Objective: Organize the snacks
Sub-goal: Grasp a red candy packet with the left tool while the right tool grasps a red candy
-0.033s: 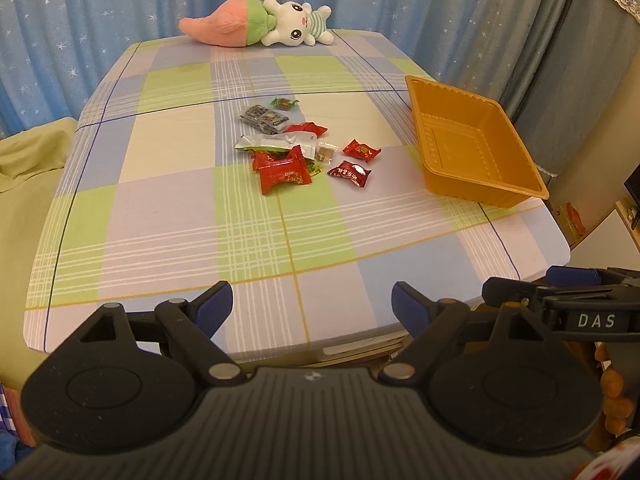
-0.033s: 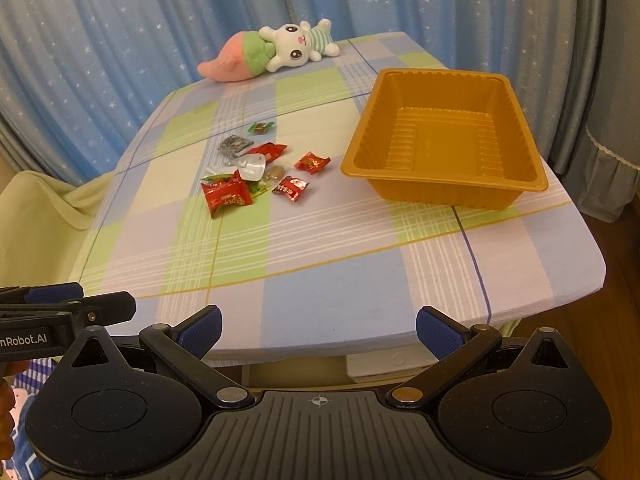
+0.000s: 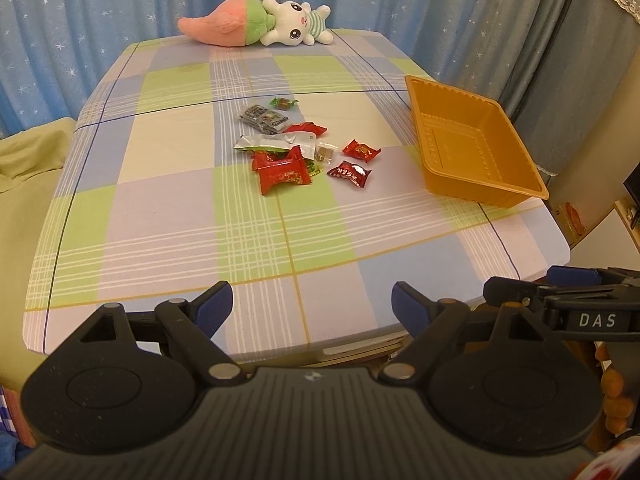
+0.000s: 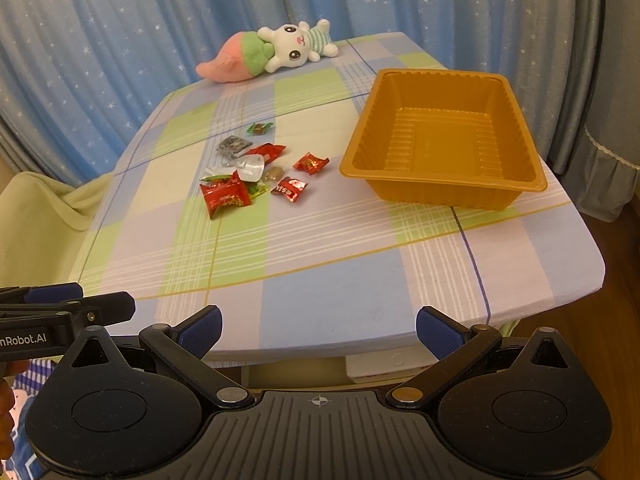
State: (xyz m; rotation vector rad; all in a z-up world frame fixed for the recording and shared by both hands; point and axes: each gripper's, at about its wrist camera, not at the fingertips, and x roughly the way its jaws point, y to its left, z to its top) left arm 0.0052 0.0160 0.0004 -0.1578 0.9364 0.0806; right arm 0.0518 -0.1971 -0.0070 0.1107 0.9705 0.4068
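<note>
1. Left wrist view: the left hand-held gripper [image 3: 312,304] hung with fingers spread wide, holding nothing, over the near edge of the tabletop [image 3: 160,220]. The snacks [image 3: 296,148] lay clustered at 12 o'clock; the orange tray [image 3: 532,188] sat at 2 o'clock.
2. Right wrist view: the right hand-held gripper [image 4: 318,330] was likewise spread and empty. The snacks [image 4: 256,172] lay at 11 o'clock, the orange tray [image 4: 436,194] at 1 o'clock, well apart from them.

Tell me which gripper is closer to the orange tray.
Right, by a modest margin. The right gripper hangs open over the table's near edge, with the orange tray ahead and slightly right. The left gripper, also open, sits further left, tray far right.
</note>
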